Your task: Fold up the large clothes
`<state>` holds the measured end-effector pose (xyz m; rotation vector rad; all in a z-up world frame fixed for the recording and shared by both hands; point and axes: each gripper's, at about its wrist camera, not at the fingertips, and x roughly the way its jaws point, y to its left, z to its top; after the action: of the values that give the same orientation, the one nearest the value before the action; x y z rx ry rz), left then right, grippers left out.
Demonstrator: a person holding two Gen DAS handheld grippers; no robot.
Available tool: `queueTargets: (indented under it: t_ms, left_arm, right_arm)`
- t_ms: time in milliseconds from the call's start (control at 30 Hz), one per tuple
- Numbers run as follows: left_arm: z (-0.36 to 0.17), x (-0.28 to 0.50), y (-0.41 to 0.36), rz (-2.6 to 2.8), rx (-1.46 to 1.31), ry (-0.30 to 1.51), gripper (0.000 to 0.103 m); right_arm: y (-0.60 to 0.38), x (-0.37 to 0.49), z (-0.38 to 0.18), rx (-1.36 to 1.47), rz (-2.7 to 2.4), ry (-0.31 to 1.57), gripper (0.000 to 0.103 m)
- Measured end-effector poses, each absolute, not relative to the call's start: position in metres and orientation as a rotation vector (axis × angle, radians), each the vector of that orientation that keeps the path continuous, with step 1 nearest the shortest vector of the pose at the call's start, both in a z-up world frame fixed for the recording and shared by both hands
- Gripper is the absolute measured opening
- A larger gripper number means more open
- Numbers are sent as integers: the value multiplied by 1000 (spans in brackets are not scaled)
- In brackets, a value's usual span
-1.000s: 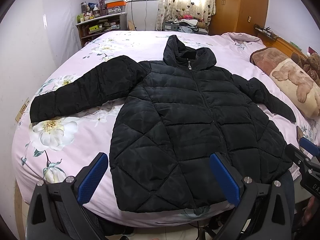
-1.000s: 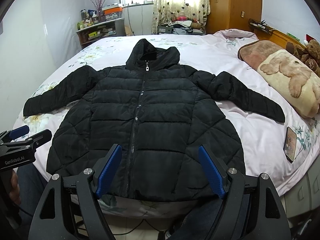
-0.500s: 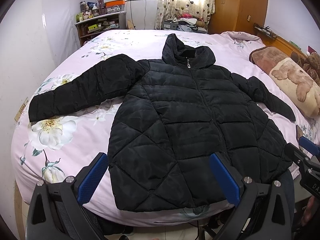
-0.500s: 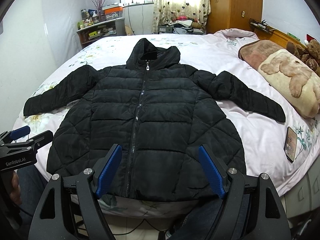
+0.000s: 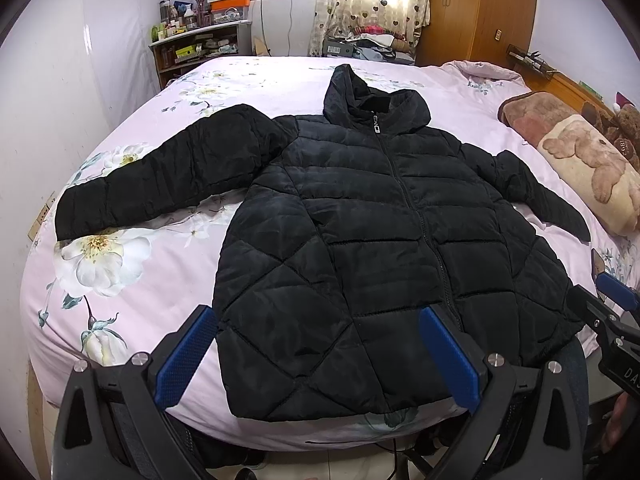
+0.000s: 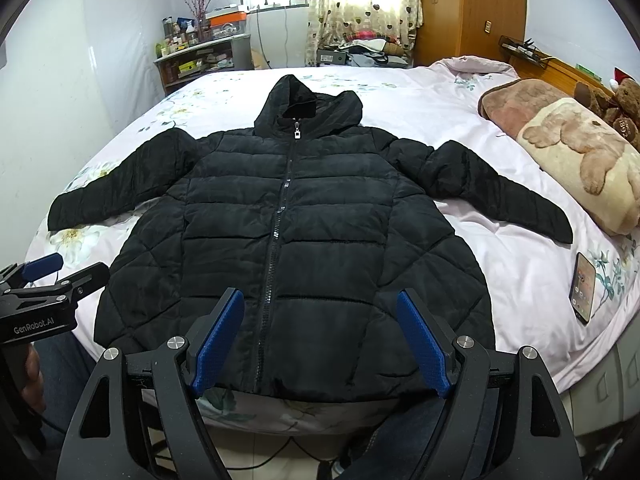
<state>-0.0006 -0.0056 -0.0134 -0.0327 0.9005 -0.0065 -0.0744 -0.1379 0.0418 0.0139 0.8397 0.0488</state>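
A black hooded puffer jacket is laid flat, front side up and zipped closed, on a bed covered by a pink floral sheet. Its hood is pointed toward the far side of the bed, and its hem is placed along the near edge, just ahead of both tools. Both sleeves are spread outward: one sleeve is stretched toward the left edge of the bed, the other sleeve toward the folded blankets on the right. The left tool is held open above the near edge of the bed, over the jacket's lower left corner, with its blue pads wide apart and nothing between them. The right tool is likewise held open, with its pads spread either side of the zipper above the hem, and nothing is gripped. No contact between either tool and the fabric can be made out. A smartphone is seen lying screen-up on the sheet, near the right edge and apart from the jacket. A bear-patterned blanket is folded near the headboard, and a cluttered shelf is set against the far wall.
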Motion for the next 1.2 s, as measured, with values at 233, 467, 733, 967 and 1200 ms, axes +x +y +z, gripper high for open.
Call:
queueTargets:
  t_ms: [233, 467, 733, 967, 1200]
  left_arm:
    - [-13, -1, -6, -7, -34, 901, 103]
    - [-13, 0, -6, -6, -33, 902, 103]
    - [-13, 0, -6, -6, -33, 902, 103]
    - [-16, 0, -6, -4, -39, 916, 103]
    - [-22, 9, 2, 8, -38, 924, 103]
  right_arm:
    - [-137, -74, 42, 13, 49, 839, 78]
    - [-135, -74, 41, 11, 51, 839, 78]
    - [-136, -74, 41, 11, 51, 840, 78]
    - [-134, -75, 40, 11, 51, 843, 79]
    - [-134, -68, 36, 10, 54, 856, 79]
